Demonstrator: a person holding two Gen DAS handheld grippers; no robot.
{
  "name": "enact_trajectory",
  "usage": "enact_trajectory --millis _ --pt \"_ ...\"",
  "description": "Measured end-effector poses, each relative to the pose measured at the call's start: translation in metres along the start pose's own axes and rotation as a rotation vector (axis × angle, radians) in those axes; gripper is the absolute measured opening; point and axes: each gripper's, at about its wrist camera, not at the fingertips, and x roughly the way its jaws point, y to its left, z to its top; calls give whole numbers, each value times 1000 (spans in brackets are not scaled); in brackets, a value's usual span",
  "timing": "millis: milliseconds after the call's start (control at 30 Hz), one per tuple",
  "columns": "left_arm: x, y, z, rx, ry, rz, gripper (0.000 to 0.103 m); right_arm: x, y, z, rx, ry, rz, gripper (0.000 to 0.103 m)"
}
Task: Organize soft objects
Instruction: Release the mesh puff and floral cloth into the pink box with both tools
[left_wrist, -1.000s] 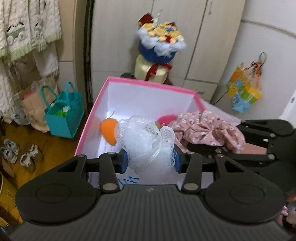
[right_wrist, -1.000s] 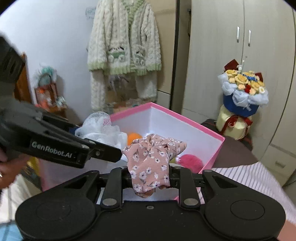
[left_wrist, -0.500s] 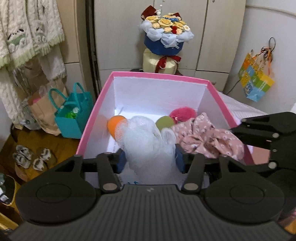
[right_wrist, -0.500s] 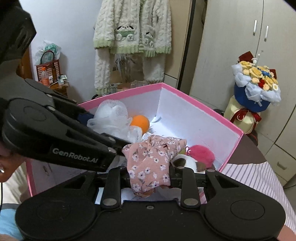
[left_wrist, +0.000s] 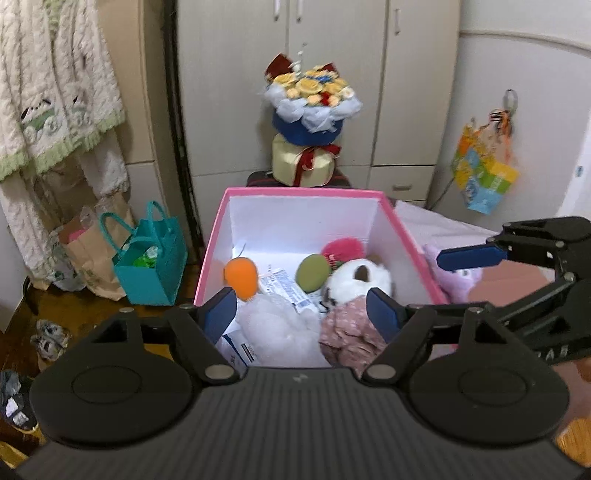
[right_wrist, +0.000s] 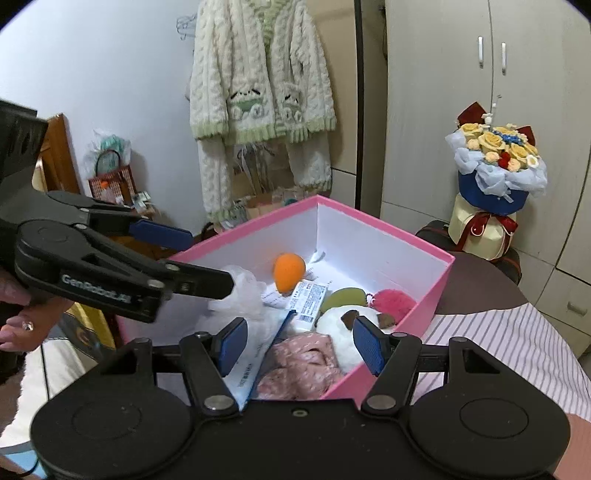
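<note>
Both claws have just been opening, nothing between pads: left claw (left_wrist: 303, 312), right claw (right_wrist: 297, 343). White mesh pouf (left_wrist: 277, 328) and floral cloth (right_wrist: 299, 365) lie inside pink box (left_wrist: 212, 254).

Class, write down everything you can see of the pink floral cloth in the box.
The floral cloth is soft, dusty-pink fabric with small pale flowers, crumpled in a loose heap. It lies in the near corner of the pink box, against the white plush and beside the mesh puff. Paper lies next to it. The right gripper is open above it, not pressing on it.
</note>
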Motion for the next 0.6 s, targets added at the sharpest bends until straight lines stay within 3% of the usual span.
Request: enact_trajectory --millis 133,333,600 --pt "-28 -8 1 40 -8 -41 79 -27 8 -2 -4 -8 1 68" --pt "-75 -27 -1 107 -80 -92 83 -64 18 -9 1 -1 30 69" --pt "-107 -50 -19 181 -47 -169 84 -108 32 -27 -6 14 27 70"
